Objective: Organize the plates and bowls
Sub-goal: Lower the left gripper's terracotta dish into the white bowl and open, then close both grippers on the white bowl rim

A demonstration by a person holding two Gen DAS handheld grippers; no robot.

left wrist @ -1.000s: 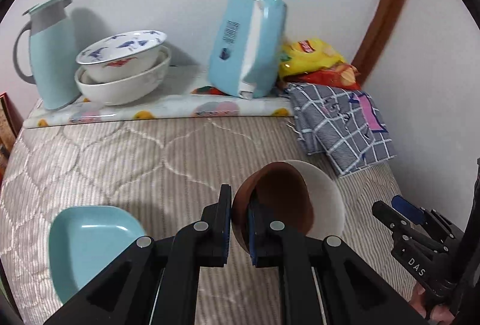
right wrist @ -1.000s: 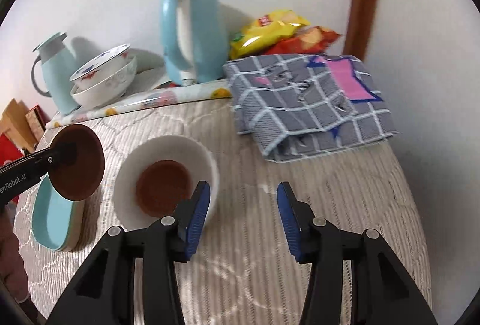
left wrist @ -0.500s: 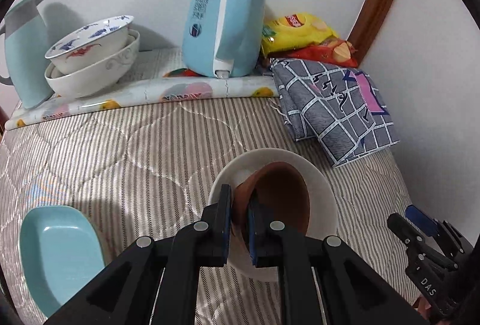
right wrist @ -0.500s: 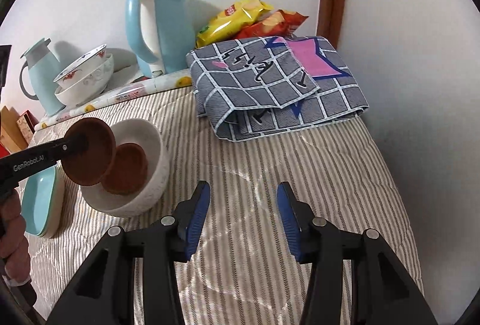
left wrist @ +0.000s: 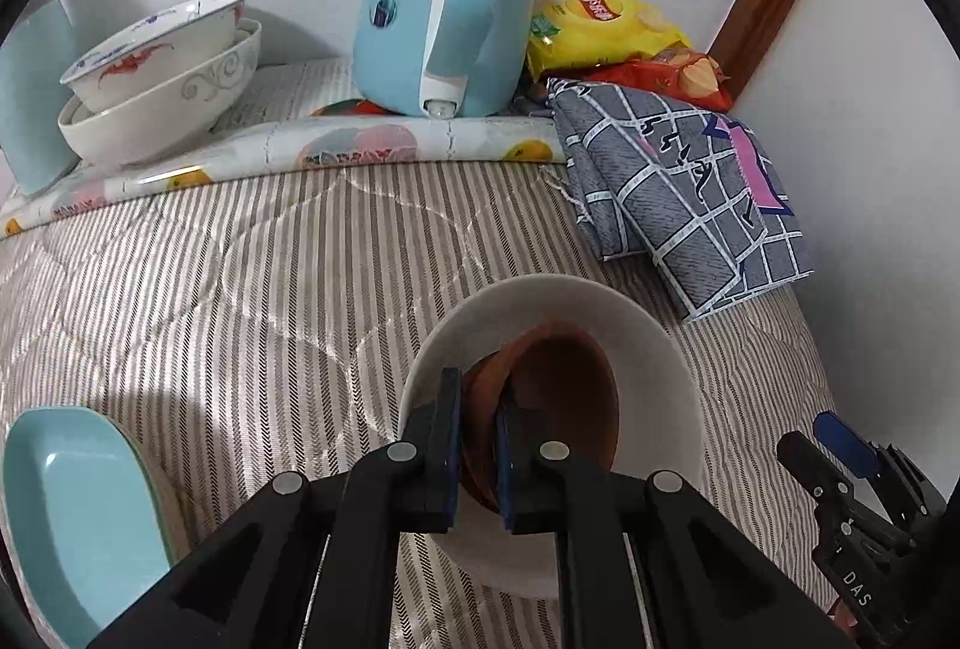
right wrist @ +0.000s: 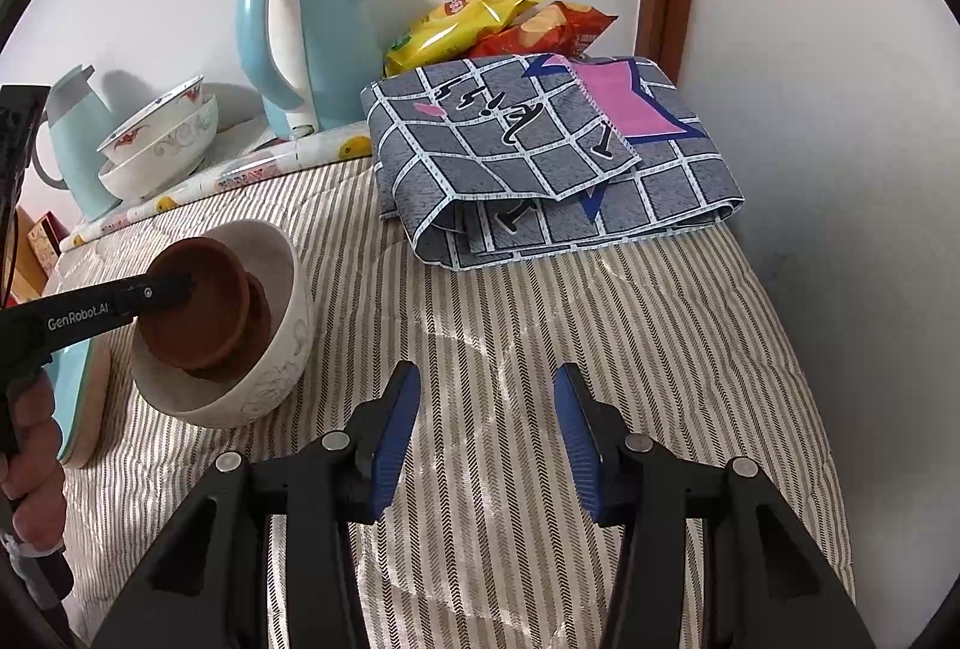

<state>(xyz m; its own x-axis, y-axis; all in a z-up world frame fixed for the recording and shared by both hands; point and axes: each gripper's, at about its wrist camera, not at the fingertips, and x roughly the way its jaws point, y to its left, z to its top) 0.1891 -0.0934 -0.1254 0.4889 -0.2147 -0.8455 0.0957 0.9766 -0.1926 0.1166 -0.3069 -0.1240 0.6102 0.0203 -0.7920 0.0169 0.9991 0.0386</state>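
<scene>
My left gripper (left wrist: pixel 480 391) is shut on the rim of a small brown bowl (left wrist: pixel 570 397), held tilted inside a white bowl (left wrist: pixel 672 367) on the striped quilt. From the right wrist view, that brown bowl (right wrist: pixel 192 307) leans against a second brown bowl (right wrist: pixel 258 313) lying in the white bowl (right wrist: pixel 282 349), with the left gripper (right wrist: pixel 180 289) reaching in from the left. My right gripper (right wrist: pixel 486 403) is open with nothing between its fingers, above bare quilt to the right of the white bowl. A light blue dish (left wrist: pixel 78 517) lies at the left.
At the back stand two stacked patterned bowls (left wrist: pixel 162 79), a blue kettle (left wrist: pixel 444 1) and a blue flask (right wrist: pixel 72 151) on a fruit-print mat (left wrist: pixel 300 151). A folded checked cloth (right wrist: pixel 540 157) and snack bags (right wrist: pixel 480 25) fill the right corner by the wall.
My left gripper has come down and carried the brown bowl from above the quilt into the white bowl. The right gripper has drifted to the right, staying open.
</scene>
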